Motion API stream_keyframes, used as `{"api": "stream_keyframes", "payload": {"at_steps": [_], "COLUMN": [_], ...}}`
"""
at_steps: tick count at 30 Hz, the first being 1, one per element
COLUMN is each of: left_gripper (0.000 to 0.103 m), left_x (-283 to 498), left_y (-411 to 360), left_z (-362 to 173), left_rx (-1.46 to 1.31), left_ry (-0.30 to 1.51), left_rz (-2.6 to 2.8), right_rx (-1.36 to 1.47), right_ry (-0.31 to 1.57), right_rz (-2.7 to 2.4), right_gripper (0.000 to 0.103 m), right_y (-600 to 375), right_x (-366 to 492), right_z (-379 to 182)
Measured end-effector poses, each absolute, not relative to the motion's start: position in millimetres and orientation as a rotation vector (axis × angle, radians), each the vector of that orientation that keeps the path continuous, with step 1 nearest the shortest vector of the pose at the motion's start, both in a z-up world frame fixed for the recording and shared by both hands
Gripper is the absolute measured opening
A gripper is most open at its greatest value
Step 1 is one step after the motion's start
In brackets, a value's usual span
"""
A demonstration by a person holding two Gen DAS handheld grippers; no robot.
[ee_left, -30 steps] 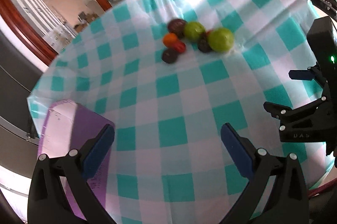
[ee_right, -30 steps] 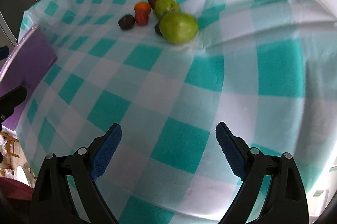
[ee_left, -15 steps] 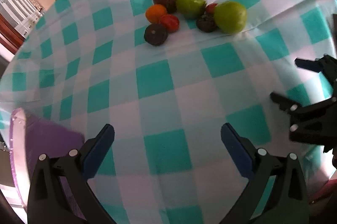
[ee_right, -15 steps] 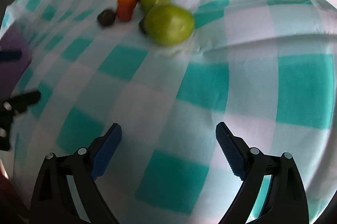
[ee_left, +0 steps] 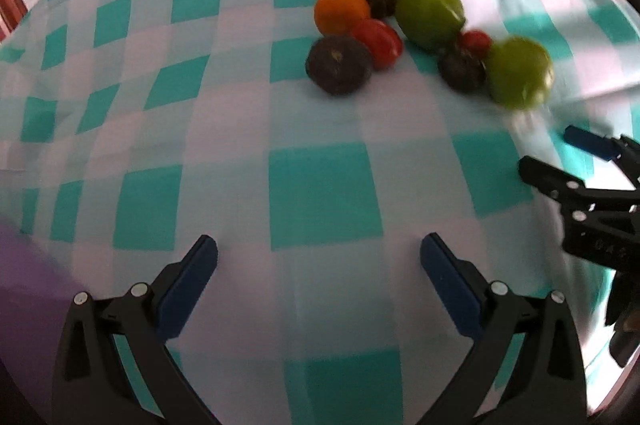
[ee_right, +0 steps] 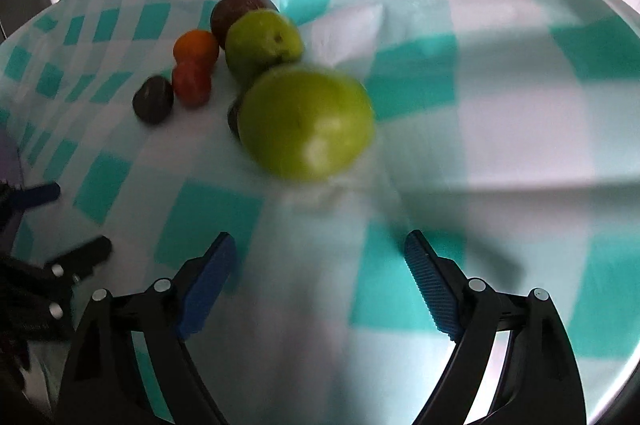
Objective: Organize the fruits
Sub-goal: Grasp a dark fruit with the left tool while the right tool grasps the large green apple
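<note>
A cluster of fruits lies on the teal-and-white checked tablecloth (ee_left: 320,193). It holds a near green apple (ee_right: 304,125) (ee_left: 518,73), a second green apple (ee_right: 262,43) (ee_left: 430,13), an orange (ee_left: 340,11), a red tomato (ee_left: 378,41), and dark fruits (ee_left: 338,69). My left gripper (ee_left: 318,265) is open and empty, short of the dark fruit. My right gripper (ee_right: 320,269) is open and empty, just short of the near green apple; it also shows in the left wrist view (ee_left: 576,161).
A purple tray (ee_left: 24,289) sits at the lower left of the left wrist view. The left gripper's fingers (ee_right: 52,193) show at the left edge of the right wrist view. Wooden door frames stand beyond the table's far edge.
Both grippers have moved forward toward the fruit cluster, which now looms larger. The purple tray has slid toward the left edge of view. Both stay open.
</note>
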State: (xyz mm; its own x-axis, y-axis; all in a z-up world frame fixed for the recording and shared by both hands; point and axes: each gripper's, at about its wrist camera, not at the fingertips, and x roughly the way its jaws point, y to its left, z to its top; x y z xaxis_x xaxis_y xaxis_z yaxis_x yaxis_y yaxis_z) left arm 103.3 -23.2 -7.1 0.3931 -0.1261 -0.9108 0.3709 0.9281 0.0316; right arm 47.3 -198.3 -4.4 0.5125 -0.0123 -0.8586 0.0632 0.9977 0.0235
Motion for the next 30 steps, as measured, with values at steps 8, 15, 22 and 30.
{"api": "stream_keyframes", "payload": {"at_steps": [8,15,22,30], "left_gripper": [0.102,0.102,0.098,0.043], "left_x": [145.5,187.4,214.1,203.2], "left_y": [-36.2,-45.3,-52.5,-71.0], "left_z": [-10.2,-12.4,-11.6,1.4], "left_rx": [0.234,0.258,0.304,0.340], "left_ry": [1.064,1.011,0.973,0.935], "left_rz": [-0.347,-0.417,-0.524,-0.606], "right_rx": [0.116,0.150,0.191,0.201], "right_ry": [0.997,0.983,0.960,0.956], "right_rz": [-0.073,-0.056,-0.057,-0.050], "right_gripper": [0.085,0.069,0.067,0.066], "right_y": [-198.6,-202.3,-207.2,-211.0], "right_x": [88.4,94.5,82.4,64.8], "right_z": [0.5,2.3,2.0,4.6]}}
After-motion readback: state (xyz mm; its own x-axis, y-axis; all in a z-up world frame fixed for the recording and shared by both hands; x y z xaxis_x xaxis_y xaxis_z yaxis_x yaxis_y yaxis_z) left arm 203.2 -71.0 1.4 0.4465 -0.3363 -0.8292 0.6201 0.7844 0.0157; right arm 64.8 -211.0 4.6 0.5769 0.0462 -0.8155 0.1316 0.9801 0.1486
